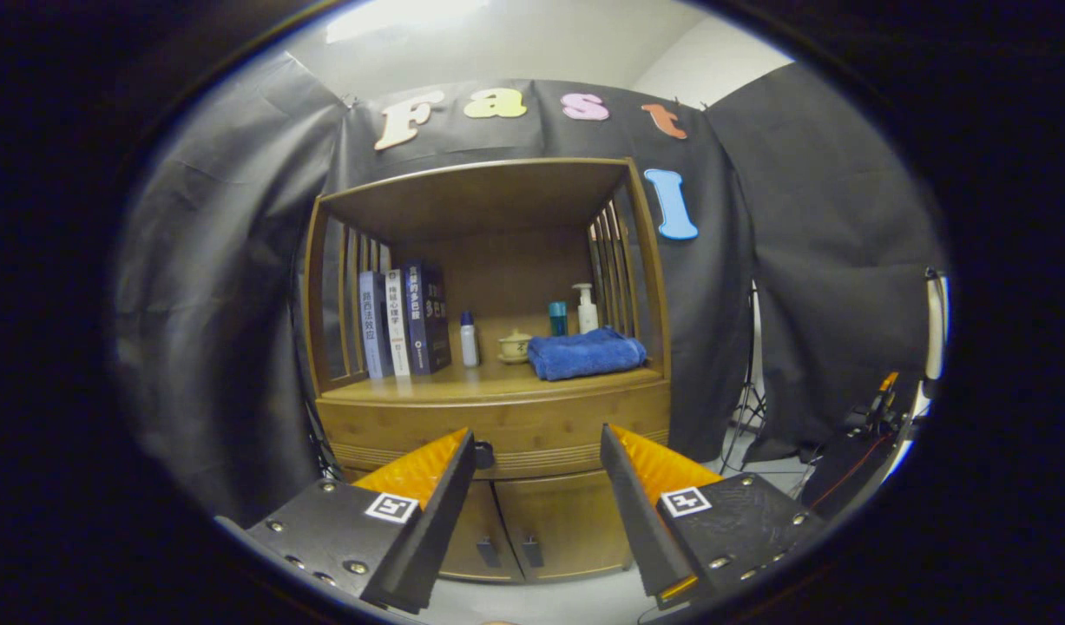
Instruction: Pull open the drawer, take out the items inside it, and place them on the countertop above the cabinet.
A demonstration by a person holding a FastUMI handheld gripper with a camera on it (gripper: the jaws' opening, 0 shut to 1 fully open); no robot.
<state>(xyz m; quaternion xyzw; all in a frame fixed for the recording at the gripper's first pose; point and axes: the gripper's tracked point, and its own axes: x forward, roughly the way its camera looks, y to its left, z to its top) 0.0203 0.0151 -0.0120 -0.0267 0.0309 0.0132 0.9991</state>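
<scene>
A wooden cabinet stands ahead of me against the booth wall. Its drawer (532,418) sits shut just under the countertop (445,387). The drawer's dark knob (485,453) peeks out beside my left fingertip. My gripper (536,434) is open, with nothing between its fingers, and hangs in front of the drawer front, some way off it. Whatever is inside the drawer is hidden.
On the countertop stand three books (402,321), a small white bottle (469,340), a lidded teacup (515,347), a folded blue towel (587,354), a teal cup (557,318) and a pump bottle (587,309). Two cabinet doors (532,525) lie below the drawer. Tripod legs and gear (853,451) stand at the right.
</scene>
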